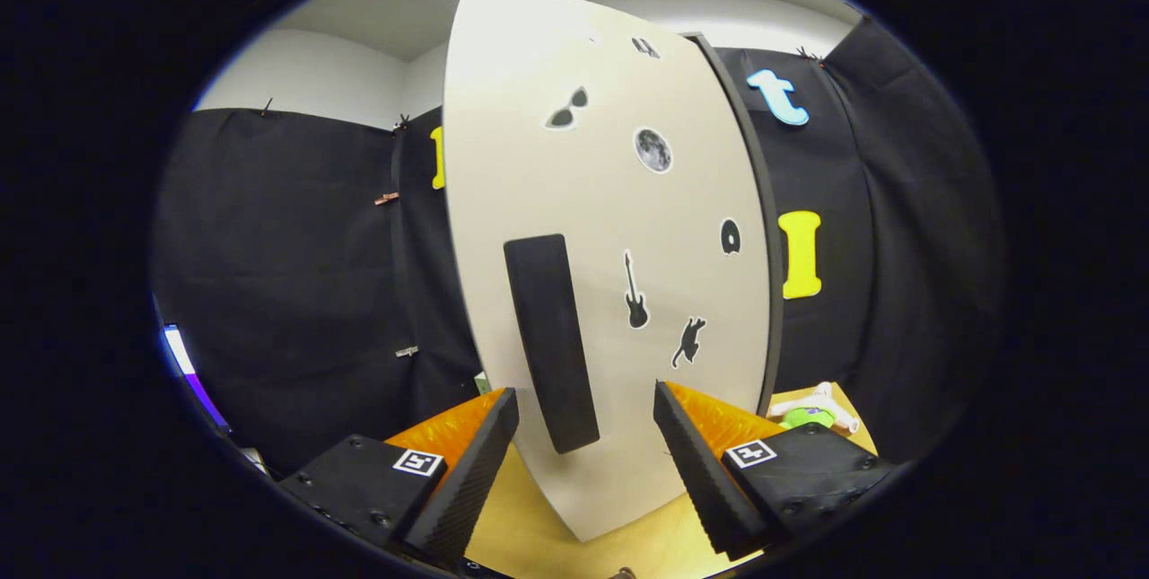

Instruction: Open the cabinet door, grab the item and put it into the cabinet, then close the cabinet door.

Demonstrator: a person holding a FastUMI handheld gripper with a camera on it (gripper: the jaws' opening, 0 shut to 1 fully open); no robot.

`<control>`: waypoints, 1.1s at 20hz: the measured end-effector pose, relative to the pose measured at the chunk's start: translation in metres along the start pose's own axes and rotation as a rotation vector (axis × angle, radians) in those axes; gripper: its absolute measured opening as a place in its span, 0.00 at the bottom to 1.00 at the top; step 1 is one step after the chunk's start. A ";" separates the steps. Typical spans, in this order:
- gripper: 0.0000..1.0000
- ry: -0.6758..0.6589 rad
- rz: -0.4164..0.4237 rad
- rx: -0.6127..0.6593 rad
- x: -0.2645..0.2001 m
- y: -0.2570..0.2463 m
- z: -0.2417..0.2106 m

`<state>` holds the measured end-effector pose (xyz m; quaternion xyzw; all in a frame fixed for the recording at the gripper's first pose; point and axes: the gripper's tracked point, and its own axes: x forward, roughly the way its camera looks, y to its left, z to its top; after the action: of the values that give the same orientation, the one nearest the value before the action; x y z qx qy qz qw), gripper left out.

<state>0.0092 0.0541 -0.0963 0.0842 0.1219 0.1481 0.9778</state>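
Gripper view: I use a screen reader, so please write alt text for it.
The open gripper faces a pale cabinet door, its fingers either side of the door's black handle, not touching it. Small stickers dot the door; a green and white toy lies on the table beyond.

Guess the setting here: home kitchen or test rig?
Likely a staged test booth, not a home: black cloth wall clipped up all round, a lone sticker-covered cabinet door on a wooden tabletop, with the open gripper straddling its black handle.
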 end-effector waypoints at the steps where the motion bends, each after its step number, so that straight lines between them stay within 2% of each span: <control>1: 0.98 -0.026 -0.027 -0.044 0.000 -0.004 0.008; 3: 0.98 -0.047 -0.101 -0.107 -0.004 -0.030 0.016; 6: 0.98 -0.051 -0.215 -0.080 -0.013 -0.056 0.020; 10: 0.98 -0.064 -0.295 -0.100 -0.015 -0.062 0.019; 15: 0.98 -0.037 -0.293 -0.084 -0.024 -0.058 0.011; 22: 0.98 0.022 -0.305 -0.137 -0.027 -0.064 -0.003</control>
<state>0.0005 -0.0146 -0.1064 -0.0039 0.1336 0.0068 0.9910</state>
